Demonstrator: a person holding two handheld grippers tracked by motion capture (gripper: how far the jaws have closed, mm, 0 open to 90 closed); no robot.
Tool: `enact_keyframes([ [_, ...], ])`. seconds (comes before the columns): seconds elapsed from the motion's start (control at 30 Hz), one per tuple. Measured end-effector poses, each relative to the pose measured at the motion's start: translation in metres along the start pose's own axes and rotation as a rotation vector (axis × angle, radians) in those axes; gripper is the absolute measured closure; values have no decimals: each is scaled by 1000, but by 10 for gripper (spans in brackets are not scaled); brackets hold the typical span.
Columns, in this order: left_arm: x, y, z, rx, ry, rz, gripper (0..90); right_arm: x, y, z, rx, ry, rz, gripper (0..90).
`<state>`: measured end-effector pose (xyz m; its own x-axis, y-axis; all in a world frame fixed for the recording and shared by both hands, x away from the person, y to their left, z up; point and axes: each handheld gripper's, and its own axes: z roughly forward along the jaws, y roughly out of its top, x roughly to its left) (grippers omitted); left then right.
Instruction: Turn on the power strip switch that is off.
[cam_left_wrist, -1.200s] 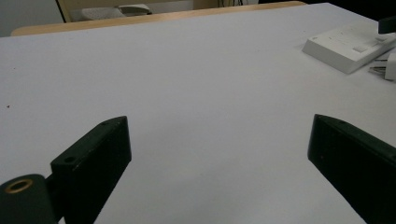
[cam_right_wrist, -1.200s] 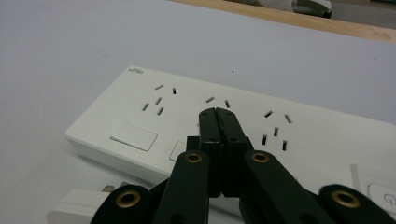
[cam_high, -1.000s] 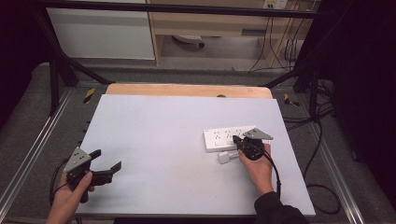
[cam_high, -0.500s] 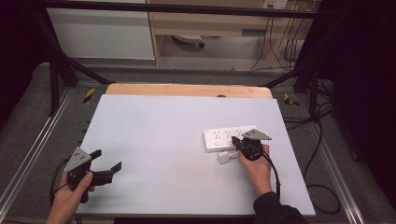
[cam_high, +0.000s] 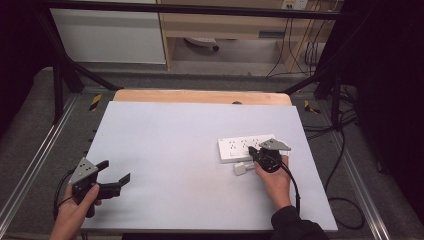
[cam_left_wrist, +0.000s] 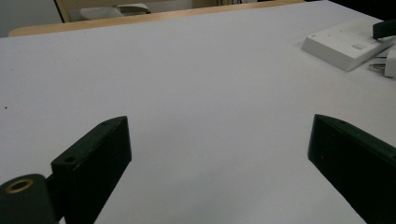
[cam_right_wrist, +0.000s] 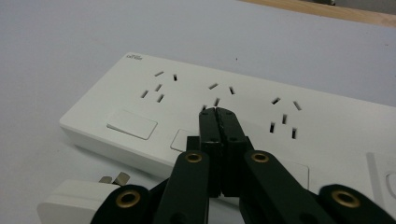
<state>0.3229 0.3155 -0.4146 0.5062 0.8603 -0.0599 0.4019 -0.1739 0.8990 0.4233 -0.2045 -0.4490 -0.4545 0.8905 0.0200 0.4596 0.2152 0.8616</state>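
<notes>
Right hand-held gripper (cam_right_wrist: 218, 114), jaws clenched on nothing, sits over the strip (cam_high: 240, 148) at the bench's (cam_high: 165, 135) right. Plug (cam_high: 240, 169) lies just beside, toward the person. Left hand-held gripper (cam_high: 116, 182), released, rests well apart.

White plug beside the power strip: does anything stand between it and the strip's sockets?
Nothing lies on the table between the white plug and the power strip. However, the right gripper, jaws shut, sits over the strip's middle socket.
</notes>
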Motion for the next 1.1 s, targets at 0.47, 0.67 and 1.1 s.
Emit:
enact_keyframes([
  [0.47,0,0,0,0,-2,-2,61,1,-1,-1,-1,-9,-1,900],
  [0.67,0,0,0,2,-1,-4,61,0,0,-1,-3,-20,-4,900],
  [1.1,0,-1,1,6,-3,-2,61,-1,-1,-2,-1,-13,2,900],
])
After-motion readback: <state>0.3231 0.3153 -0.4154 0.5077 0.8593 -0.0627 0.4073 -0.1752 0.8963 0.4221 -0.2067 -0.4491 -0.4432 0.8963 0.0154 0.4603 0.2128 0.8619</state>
